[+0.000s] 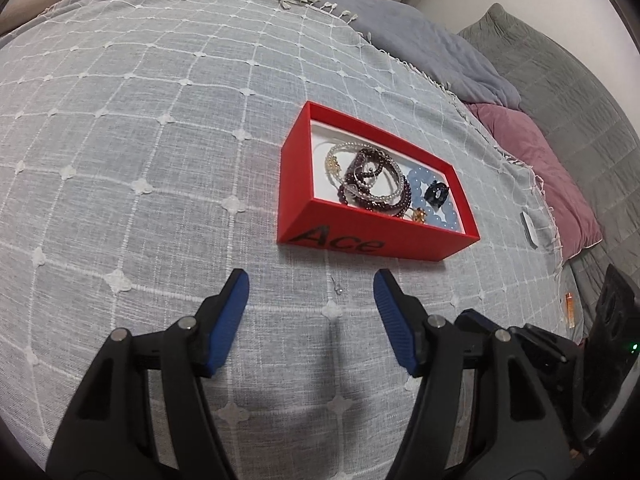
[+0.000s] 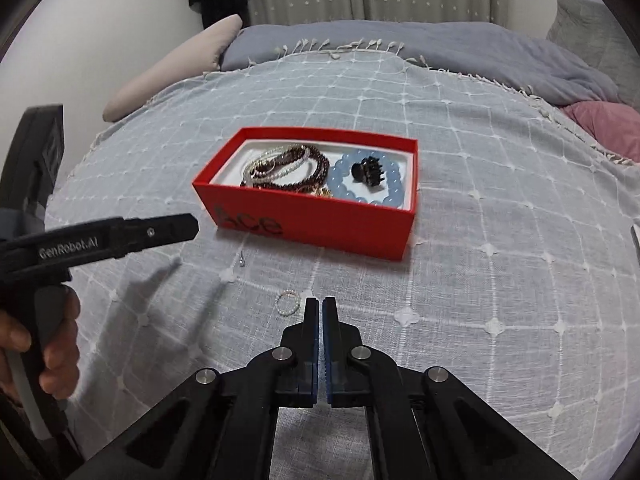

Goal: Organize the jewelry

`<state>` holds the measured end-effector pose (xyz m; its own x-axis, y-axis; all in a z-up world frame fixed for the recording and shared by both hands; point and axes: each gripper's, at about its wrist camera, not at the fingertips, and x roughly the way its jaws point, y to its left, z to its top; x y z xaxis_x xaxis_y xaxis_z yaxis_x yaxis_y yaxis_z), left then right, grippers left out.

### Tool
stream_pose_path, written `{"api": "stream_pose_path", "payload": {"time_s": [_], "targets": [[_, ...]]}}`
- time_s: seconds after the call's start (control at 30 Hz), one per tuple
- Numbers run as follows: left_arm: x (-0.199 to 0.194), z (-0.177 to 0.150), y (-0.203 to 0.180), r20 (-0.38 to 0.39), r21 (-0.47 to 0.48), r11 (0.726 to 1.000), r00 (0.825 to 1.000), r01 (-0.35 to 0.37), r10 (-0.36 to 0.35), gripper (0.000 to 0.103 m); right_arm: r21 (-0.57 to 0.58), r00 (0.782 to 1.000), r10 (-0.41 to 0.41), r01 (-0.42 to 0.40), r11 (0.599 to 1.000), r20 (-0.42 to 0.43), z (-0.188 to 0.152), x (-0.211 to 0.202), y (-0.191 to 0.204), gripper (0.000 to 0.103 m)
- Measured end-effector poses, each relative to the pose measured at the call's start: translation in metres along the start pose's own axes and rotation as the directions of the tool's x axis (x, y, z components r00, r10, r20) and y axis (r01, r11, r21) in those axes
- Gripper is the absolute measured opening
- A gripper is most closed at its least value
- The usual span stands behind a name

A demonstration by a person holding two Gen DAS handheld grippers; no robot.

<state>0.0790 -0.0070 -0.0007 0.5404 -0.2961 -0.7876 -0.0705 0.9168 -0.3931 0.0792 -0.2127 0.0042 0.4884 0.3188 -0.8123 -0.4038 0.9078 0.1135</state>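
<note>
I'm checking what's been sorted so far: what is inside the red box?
Inside the red box: tangled dark red and pearl bracelets, a pale blue bead bracelet and a black hair claw within its ring. Anything beneath the tangle is hidden.

Red box (image 2: 320, 224): 1
Blue bead bracelet (image 2: 340, 178): 1
Black hair claw (image 2: 366, 172): 1
Small pearl ring on cloth (image 2: 288, 303): 1
Small earring on cloth (image 2: 242, 260): 1
Grippers: 2, left gripper (image 1: 311, 286) and right gripper (image 2: 320, 304)

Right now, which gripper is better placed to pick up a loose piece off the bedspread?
Probably left: the left gripper is open around the small earring. The right gripper is shut beside the bead ring.
</note>
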Motion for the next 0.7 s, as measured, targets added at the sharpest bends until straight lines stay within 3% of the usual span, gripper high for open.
{"api": "stream_pose_path", "payload": {"time_s": [0.1,0.27,0.5,0.6,0.7], "targets": [[0.009,-0.001,-0.007,-0.008,0.022,1.0,1.0,0.0,0.0,0.055,-0.015,1.0,0.004,-0.004,1.0,-0.004,-0.003,0.009,0.004,0.001],[0.03,-0.004,-0.016,-0.05,0.045,0.999,0.999,-0.01,0.013,0.054,-0.044,1.0,0.01,-0.01,0.999,0.017,-0.007,0.016,0.011,0.001],[0.048,-0.01,-0.036,-0.007,0.153,0.98,0.992,-0.127,0.129,0.053,-0.042,0.998,0.06,-0.06,0.997,0.009,-0.007,0.022,0.013,0.005],[0.054,-0.016,-0.047,0.015,0.23,0.954,0.981,-0.191,0.193,0.025,-0.044,0.999,0.04,-0.04,0.998,-0.003,-0.007,0.025,0.013,0.007],[0.055,-0.015,-0.044,0.026,0.239,0.951,0.98,-0.197,0.197,0.018,-0.035,0.999,0.032,-0.033,0.999,-0.012,-0.007,0.026,0.01,0.008]]}}
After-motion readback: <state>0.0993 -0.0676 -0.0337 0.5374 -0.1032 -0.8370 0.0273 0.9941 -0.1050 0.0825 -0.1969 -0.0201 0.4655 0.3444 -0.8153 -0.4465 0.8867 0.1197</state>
